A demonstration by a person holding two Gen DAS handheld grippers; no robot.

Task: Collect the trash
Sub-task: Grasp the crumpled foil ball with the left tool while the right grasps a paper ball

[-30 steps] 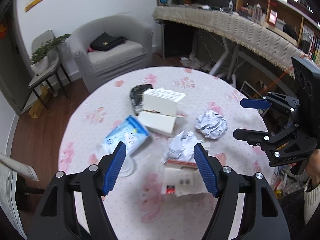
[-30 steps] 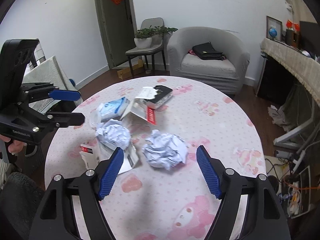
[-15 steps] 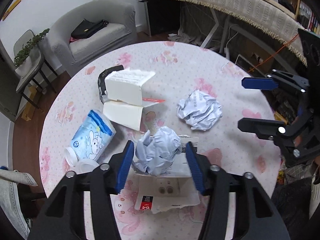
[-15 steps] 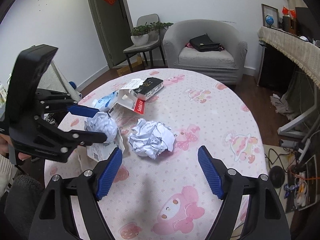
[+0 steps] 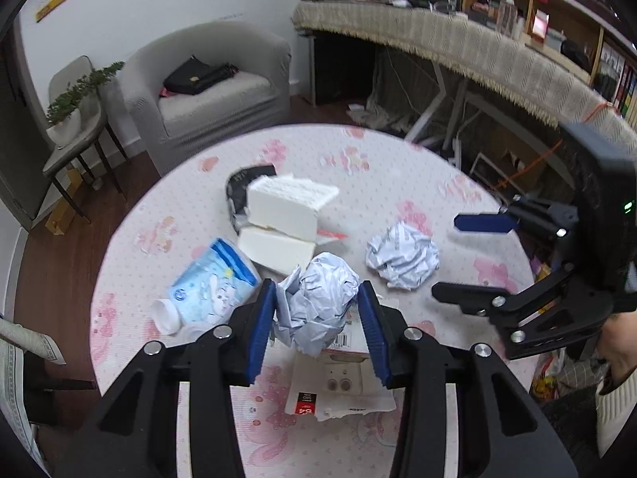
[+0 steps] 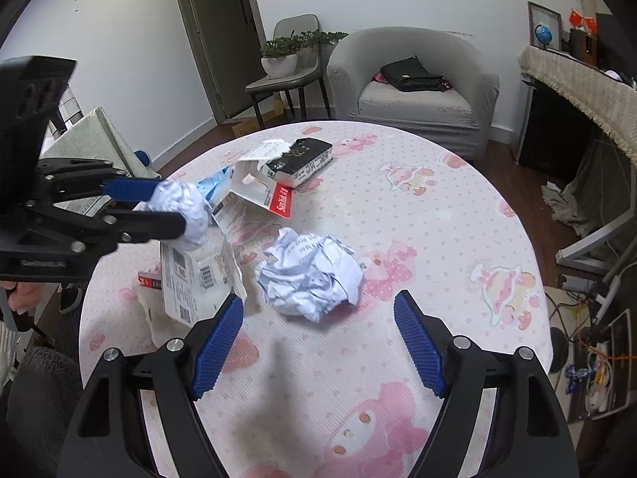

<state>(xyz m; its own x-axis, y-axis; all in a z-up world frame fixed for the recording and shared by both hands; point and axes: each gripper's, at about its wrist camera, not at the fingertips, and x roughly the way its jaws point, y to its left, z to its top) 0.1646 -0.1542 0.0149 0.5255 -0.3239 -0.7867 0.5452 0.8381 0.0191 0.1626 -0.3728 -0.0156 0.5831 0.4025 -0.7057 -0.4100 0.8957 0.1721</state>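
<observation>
- Blue ribbed fingers (image 5: 266, 318) of the left gripper (image 5: 314, 320) clench a crumpled paper ball (image 5: 318, 302) from both sides, above a flattened carton (image 5: 338, 390).
- Right gripper (image 6: 318, 342) fingers are spread wide, released, with a second paper ball (image 6: 310, 275) lying on the bench (image 6: 438, 215) just ahead.
- Beyond lie a white box (image 5: 286, 207) and a blue wipes pack (image 5: 211, 283).

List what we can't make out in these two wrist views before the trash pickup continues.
- Flat packaging, left wrist view: its upper part is hidden under the held paper ball and the left gripper.
- Black box, left wrist view: mostly hidden behind the white carton.
- Blue packet, right wrist view: mostly hidden behind the held paper ball and carton.
- Any trash bin: in neither view.
- Print on the loose paper ball: too small.
</observation>
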